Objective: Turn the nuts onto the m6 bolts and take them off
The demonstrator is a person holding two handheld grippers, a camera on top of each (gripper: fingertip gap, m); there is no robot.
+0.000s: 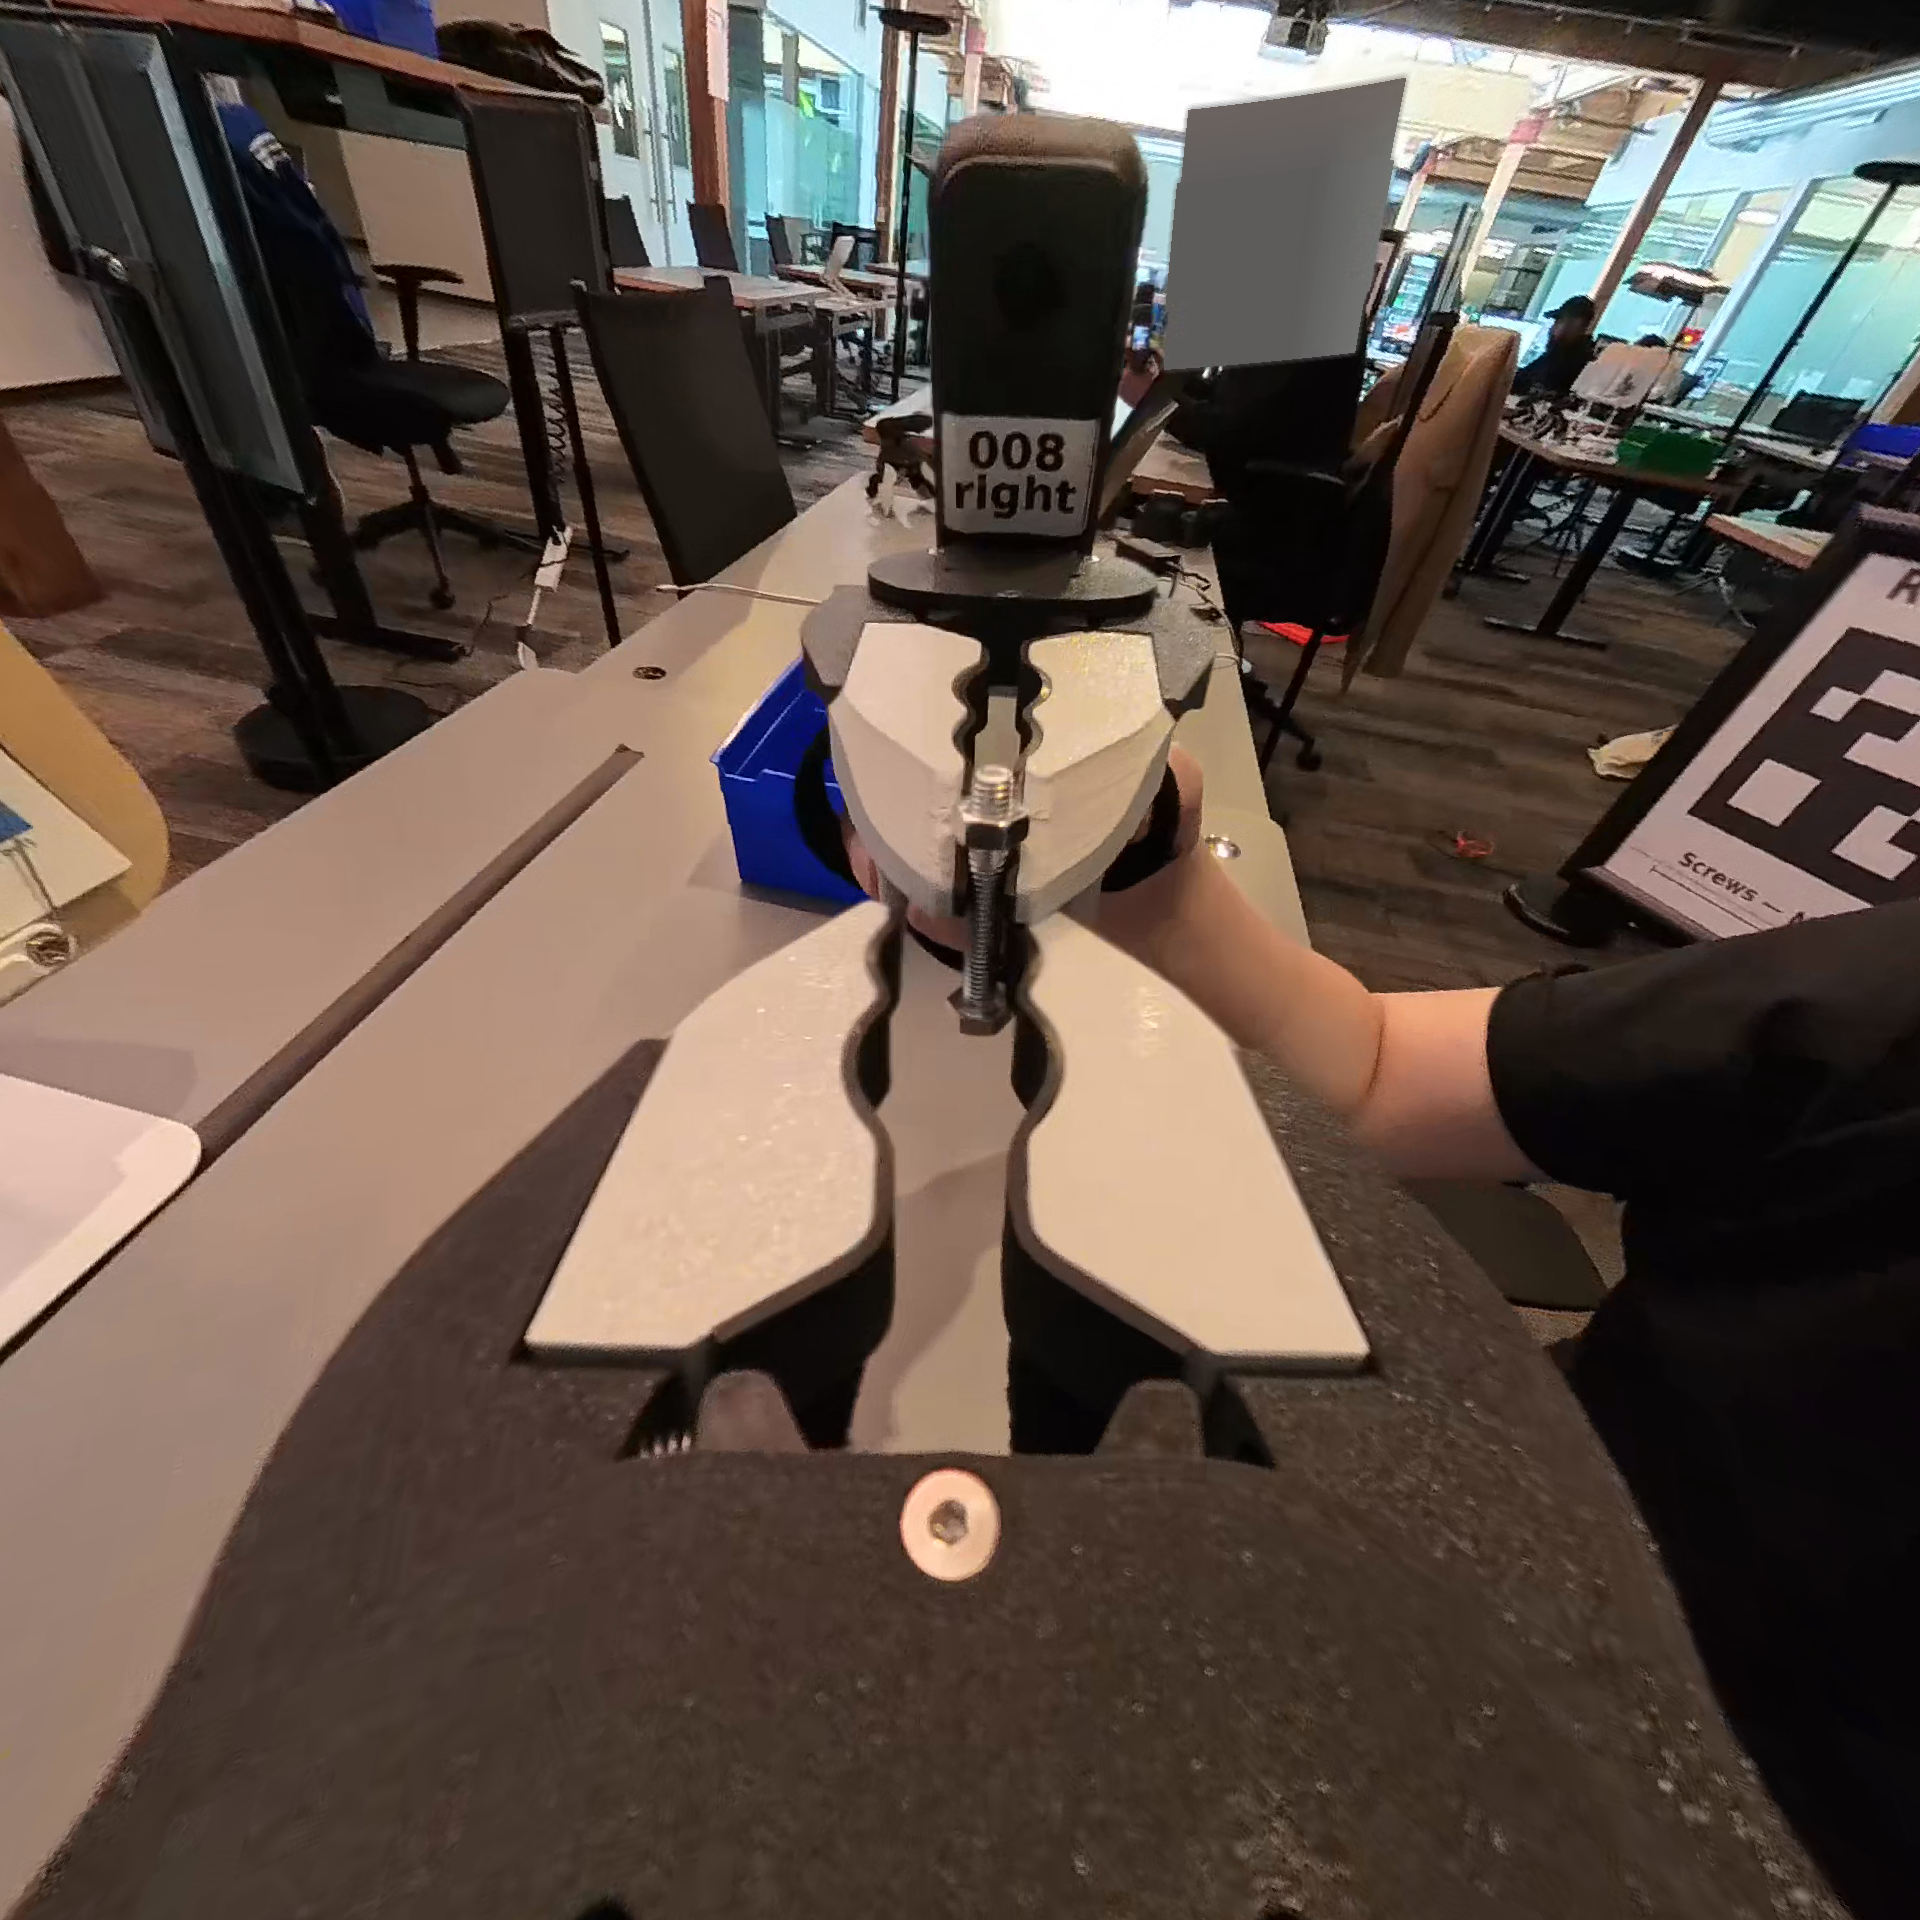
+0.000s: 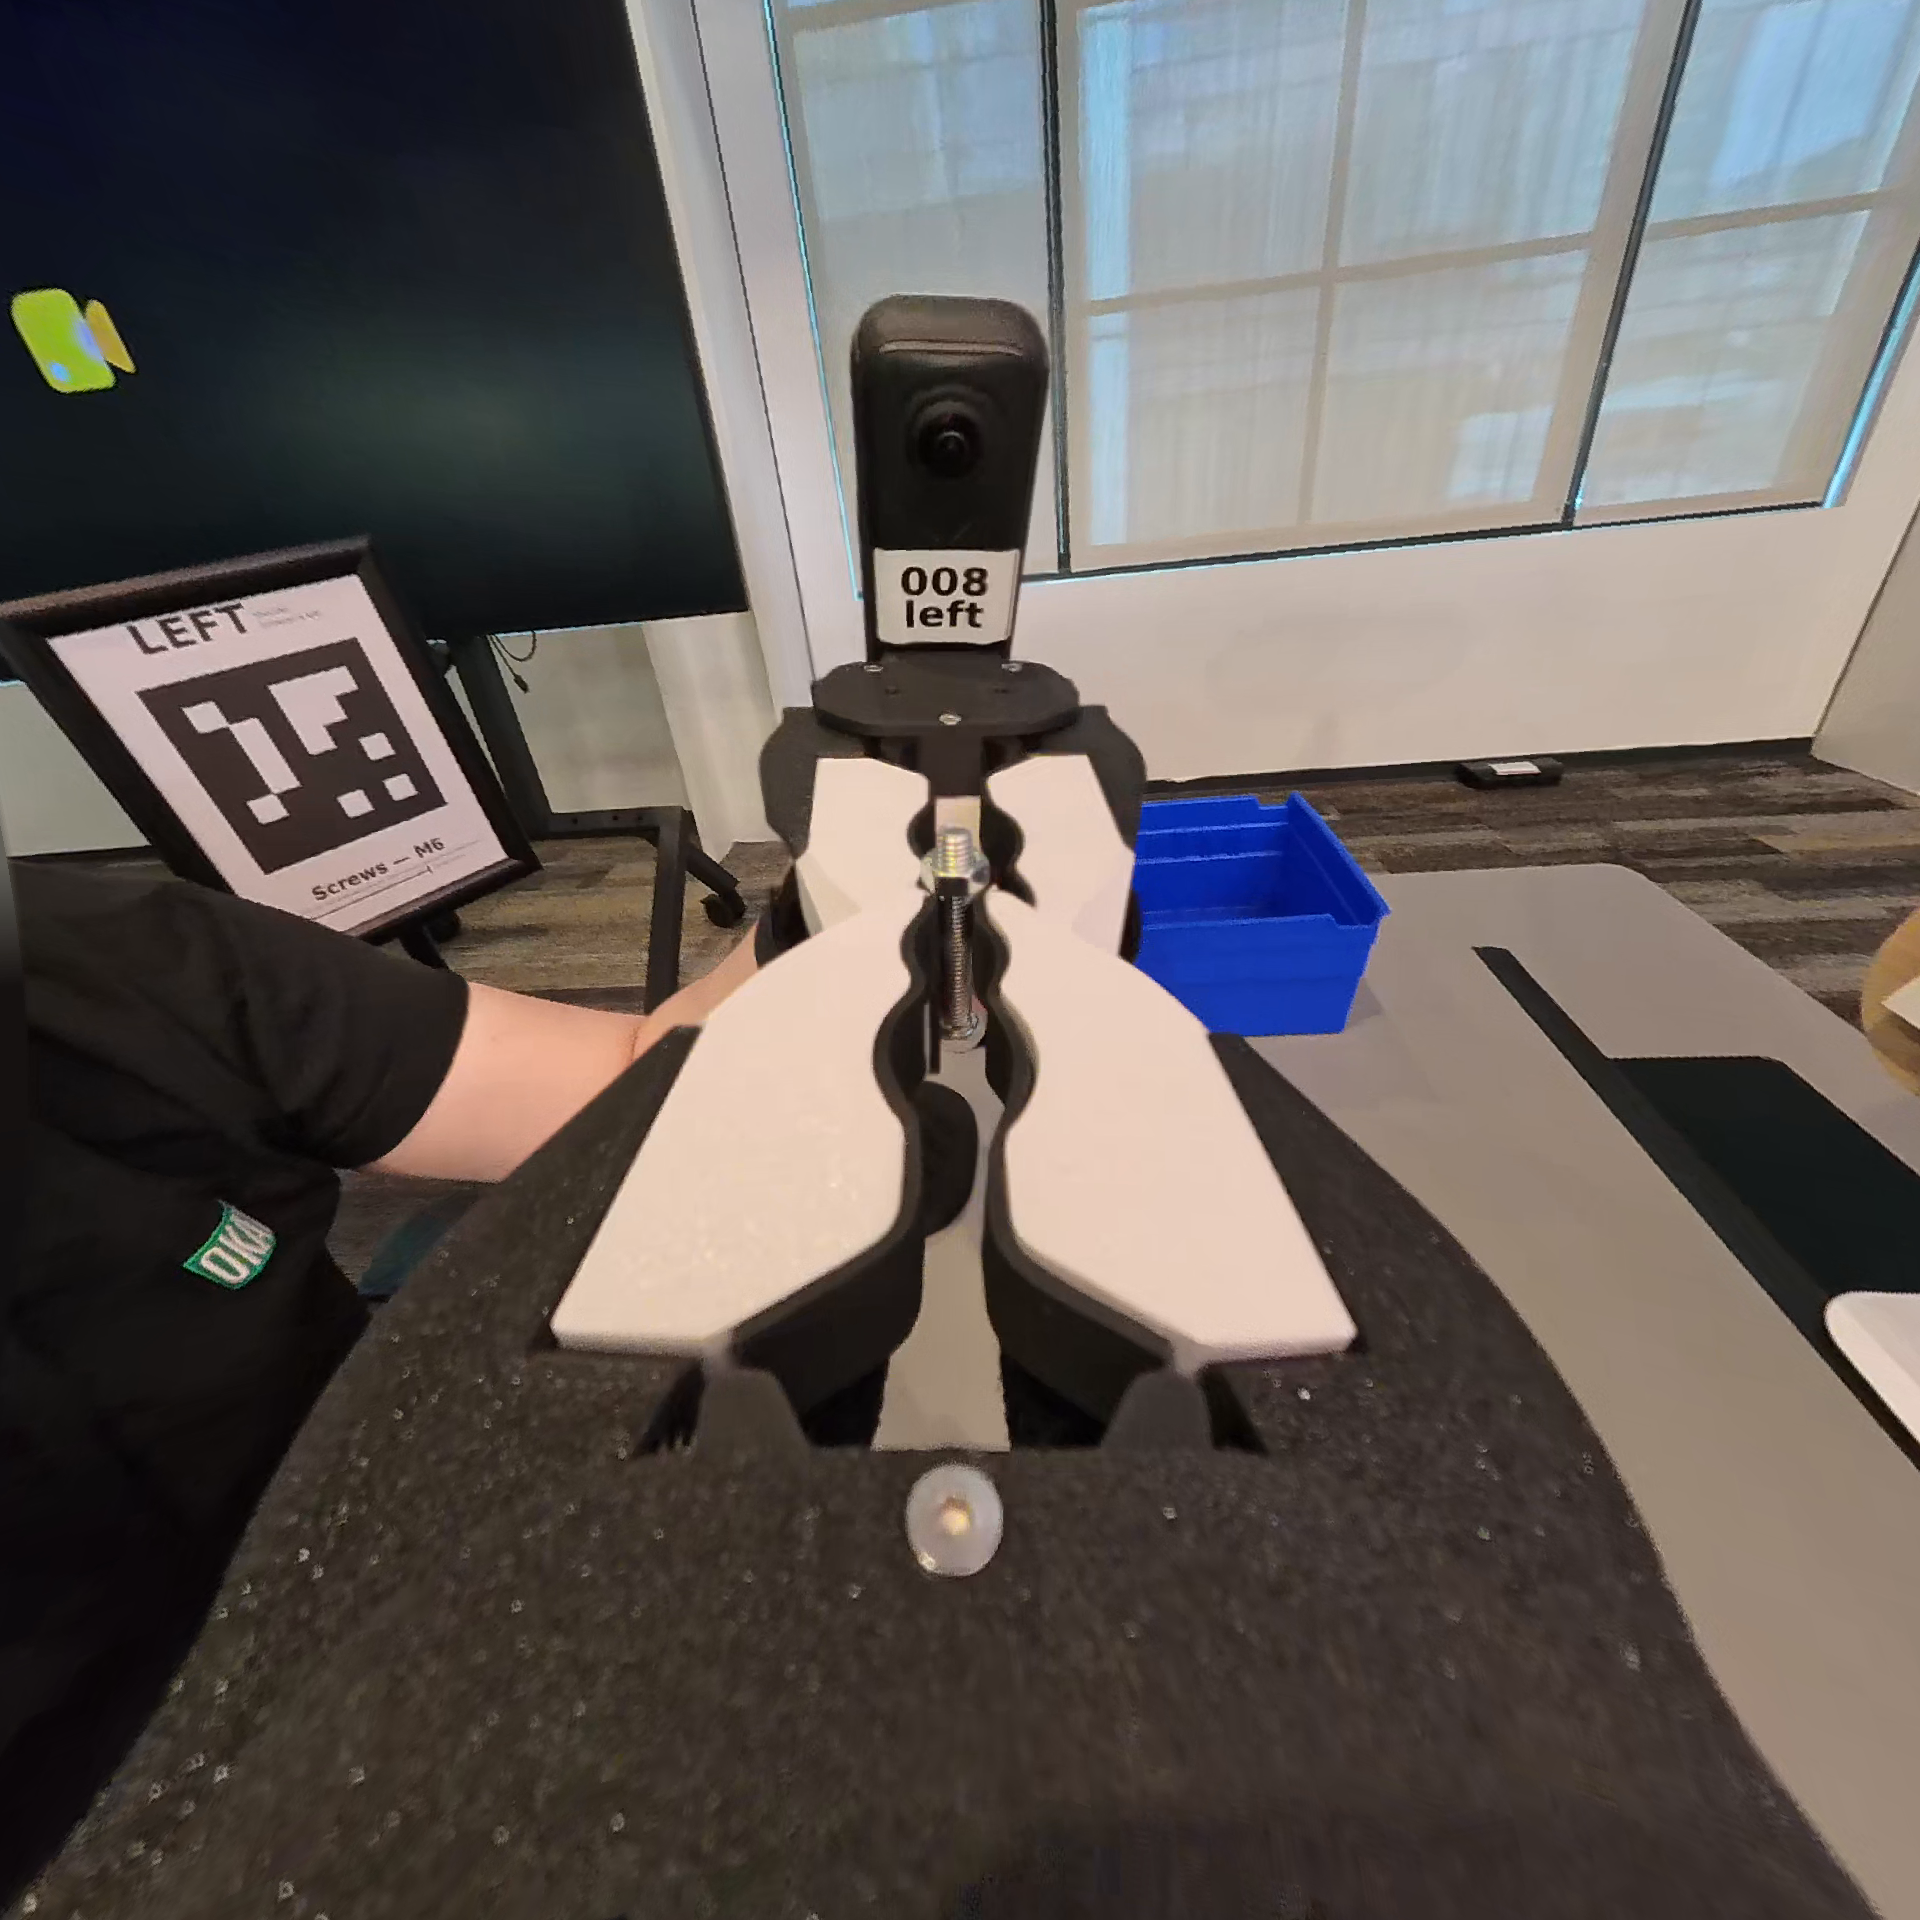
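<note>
Bolt: a slim steel M6 bolt (image 1: 980, 914), threaded along its whole length, spans the gap between my two tongs, held up above the grey bench (image 1: 436, 852).
Nut: a steel hex nut (image 1: 992, 826) sits on the thread near the bolt's far end in the left wrist view; a few turns of thread poke out beyond it.
Left tongs: my left tongs (image 1: 971, 1023) are clenched on the bolt's hex head; in the right wrist view they show as the far pair (image 2: 951, 868), and there the nut seems to sit at their tips, so I cannot tell for sure which end each pair holds.
Right tongs: my right tongs (image 2: 961, 1029) are closed on the other end of the same bolt, tips facing the left pair nose to nose.
Handling: I judge bolt and nut light, rigid and hard, smooth enough to slip or spin between flat pads.
Where to hold: best on the hex flats of head and nut, not on the round thread.
Bin: a blue plastic bin (image 2: 1247, 914) stands on the bench just behind the tongs.
</note>
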